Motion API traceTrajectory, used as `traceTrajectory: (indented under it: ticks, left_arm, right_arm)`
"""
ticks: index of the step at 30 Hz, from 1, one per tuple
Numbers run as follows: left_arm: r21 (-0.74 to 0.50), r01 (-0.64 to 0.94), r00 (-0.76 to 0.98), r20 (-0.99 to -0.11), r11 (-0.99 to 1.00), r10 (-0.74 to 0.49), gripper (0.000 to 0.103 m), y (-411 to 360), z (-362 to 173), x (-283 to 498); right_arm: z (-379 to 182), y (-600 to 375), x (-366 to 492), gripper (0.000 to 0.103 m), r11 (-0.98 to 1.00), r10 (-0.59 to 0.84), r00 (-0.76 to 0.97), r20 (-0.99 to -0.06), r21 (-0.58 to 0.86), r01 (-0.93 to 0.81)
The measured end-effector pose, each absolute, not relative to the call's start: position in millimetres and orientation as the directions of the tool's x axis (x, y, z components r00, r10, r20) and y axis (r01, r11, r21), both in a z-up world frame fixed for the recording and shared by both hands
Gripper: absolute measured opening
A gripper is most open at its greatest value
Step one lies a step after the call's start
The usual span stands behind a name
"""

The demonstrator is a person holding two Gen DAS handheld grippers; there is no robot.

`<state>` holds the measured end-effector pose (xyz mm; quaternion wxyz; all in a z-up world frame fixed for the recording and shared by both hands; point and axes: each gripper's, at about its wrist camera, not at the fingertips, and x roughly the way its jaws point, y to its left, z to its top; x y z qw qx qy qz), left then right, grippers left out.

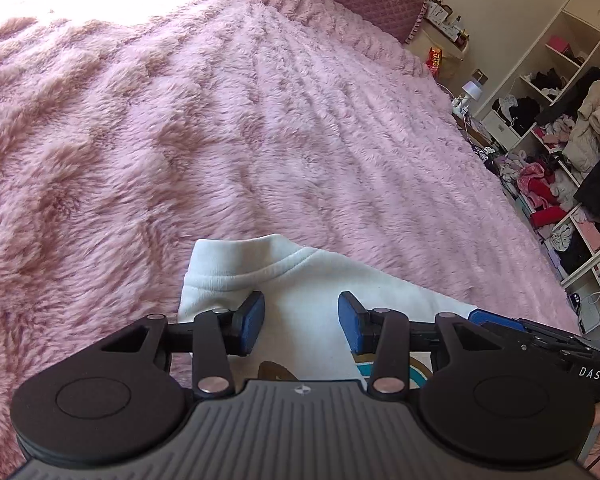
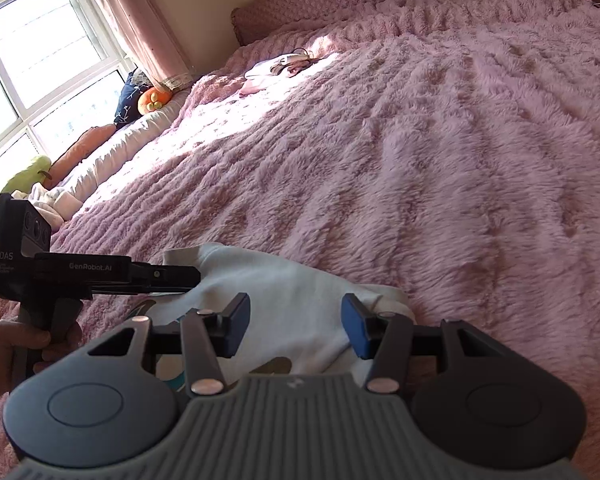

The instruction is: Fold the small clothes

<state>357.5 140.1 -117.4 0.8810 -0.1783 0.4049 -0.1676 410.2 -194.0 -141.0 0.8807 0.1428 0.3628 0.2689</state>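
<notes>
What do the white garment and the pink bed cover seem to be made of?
White garment: probably cotton knit, sweatshirt-like, matte; a ribbed band runs along its edge.
Pink bed cover: likely synthetic plush or faux fur, slightly glossy; long fluffy pile lies in ridges.

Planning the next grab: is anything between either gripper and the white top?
Nothing visible. The left gripper and right gripper both hang open directly over the white top on the pink blanket, with only air between pads and cloth.
</notes>
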Motion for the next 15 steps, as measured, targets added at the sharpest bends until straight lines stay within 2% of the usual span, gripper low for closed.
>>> traceTrajectory:
  ticks: [3,6,12,15]
  left_arm:
    - [-0.422,0.235,0.643,-0.608,0.875,-0.466,0.051,137.9,-83.4,317.6]
    - [-0.429,0.293,0.667,-0.548,0.855,-0.504,0.064,135.5,-59.0,265.1]
    - [-0.403,0.314,0.68,-0.536,0.86,-0.5,0.065,121.1,-54.8,189.3]
    - [-0.42,0.297,0.664,-0.555,0.858,-0.501,0.065,115.6,-66.9,177.2]
  right_arm:
    - [-110.9,-204.1,380.1,0.049,0.759,0.642,0.604,-0.472,0.504,-0.413]
    - [-85.0,-207.2,333.0,0.05,0.719,0.689,0.592,-0.418,0.496,-0.486]
    - [-87.0,-202.1,267.3,0.05,0.711,0.703,0.553,-0.447,0.455,-0.536]
    - [-99.5,-203.1,252.8,0.05,0.721,0.693,0.546,-0.47,0.465,-0.514]
